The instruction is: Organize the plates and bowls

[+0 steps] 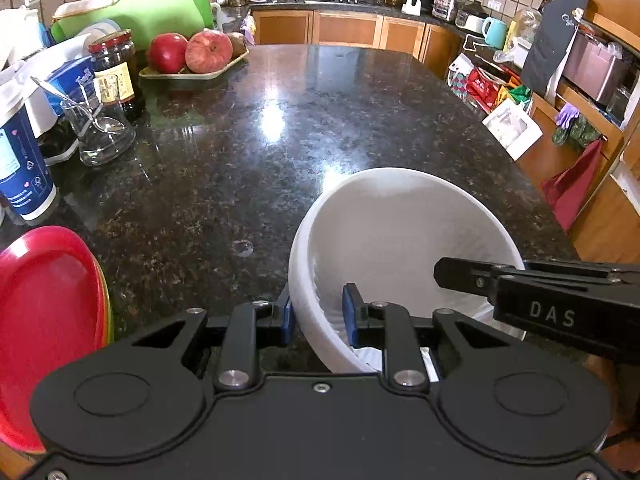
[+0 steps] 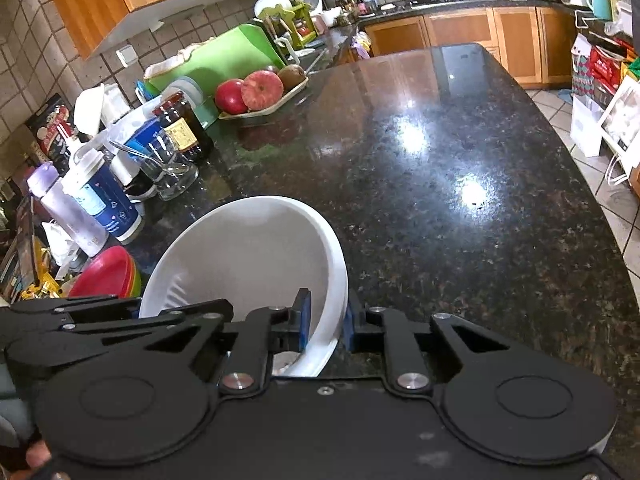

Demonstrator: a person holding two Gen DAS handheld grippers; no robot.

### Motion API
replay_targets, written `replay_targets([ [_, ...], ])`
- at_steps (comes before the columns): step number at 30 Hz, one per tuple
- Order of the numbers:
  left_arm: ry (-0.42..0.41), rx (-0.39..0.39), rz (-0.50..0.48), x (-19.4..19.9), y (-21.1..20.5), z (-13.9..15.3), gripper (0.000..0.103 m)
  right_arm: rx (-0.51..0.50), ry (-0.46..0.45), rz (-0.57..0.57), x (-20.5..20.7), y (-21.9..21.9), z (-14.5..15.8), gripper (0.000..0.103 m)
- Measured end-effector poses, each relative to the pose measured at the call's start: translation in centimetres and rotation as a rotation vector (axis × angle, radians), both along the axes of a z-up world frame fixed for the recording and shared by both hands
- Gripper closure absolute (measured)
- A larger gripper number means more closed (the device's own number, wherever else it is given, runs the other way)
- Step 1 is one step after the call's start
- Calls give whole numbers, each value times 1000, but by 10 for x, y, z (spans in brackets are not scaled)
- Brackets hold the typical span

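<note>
White bowl [image 1: 400,248] tilted at the near edge of the dark granite bench [image 1: 280,120], mouth facing far and up, gripped on both sides of its rim. Left claw [image 1: 318,318] clamped over the bowl's left rim: one blue pad [image 1: 287,316] outside the wall, the other inside, both pressed against it. Right claw [image 2: 326,322] clamped over the opposite rim, jaws narrow, blue pad [image 2: 304,322] inside and its partner outside, the thin wall pinched between. In the left wrist view, black linkage of the right claw [image 1: 540,292] reaching in from the right across the bowl's far-right rim; in the right wrist view, linkage of the left claw [image 2: 120,320] lying at the near left, over the bowl's left edge.

Stack of plates [image 1: 44,320] just left of the bowl, red on top with green and yellow edges peeking below, near but apart from it. Also seen in the right wrist view as a red stack [image 2: 108,276] left of the bowl.

Farther along the left side of the bench: blue and white paper cup [image 1: 20,168], clear glass with a spoon [image 1: 100,128], dark jar with a red lid [image 1: 116,68], and a tray of apples [image 1: 192,56] at the far left. Green cutting board [image 1: 160,12] standing behind the tray. Middle and right of the bench bare and glossy, with lamp reflections. Fingertip of the person [image 2: 38,460] just visible at the near-left corner of the right wrist view.
</note>
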State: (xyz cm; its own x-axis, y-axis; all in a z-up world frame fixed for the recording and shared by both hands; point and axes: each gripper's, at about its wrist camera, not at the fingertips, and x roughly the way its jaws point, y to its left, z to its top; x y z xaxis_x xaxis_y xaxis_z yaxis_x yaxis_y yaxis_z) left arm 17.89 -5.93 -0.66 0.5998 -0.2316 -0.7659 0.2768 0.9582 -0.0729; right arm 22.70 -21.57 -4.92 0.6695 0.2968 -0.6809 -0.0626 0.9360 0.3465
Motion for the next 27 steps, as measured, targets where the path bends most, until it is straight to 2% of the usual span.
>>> replay_targets([
  [6, -38, -2, 28, -12, 0, 10, 72, 12, -37, 26, -10, -3, 8, 85],
  [15, -77, 18, 124, -33, 10, 19, 72, 13, -84, 122, -21, 8, 19, 85],
  [27, -103, 18, 238, -57, 63, 27, 72, 6, -122, 252, -25, 69, 31, 85],
])
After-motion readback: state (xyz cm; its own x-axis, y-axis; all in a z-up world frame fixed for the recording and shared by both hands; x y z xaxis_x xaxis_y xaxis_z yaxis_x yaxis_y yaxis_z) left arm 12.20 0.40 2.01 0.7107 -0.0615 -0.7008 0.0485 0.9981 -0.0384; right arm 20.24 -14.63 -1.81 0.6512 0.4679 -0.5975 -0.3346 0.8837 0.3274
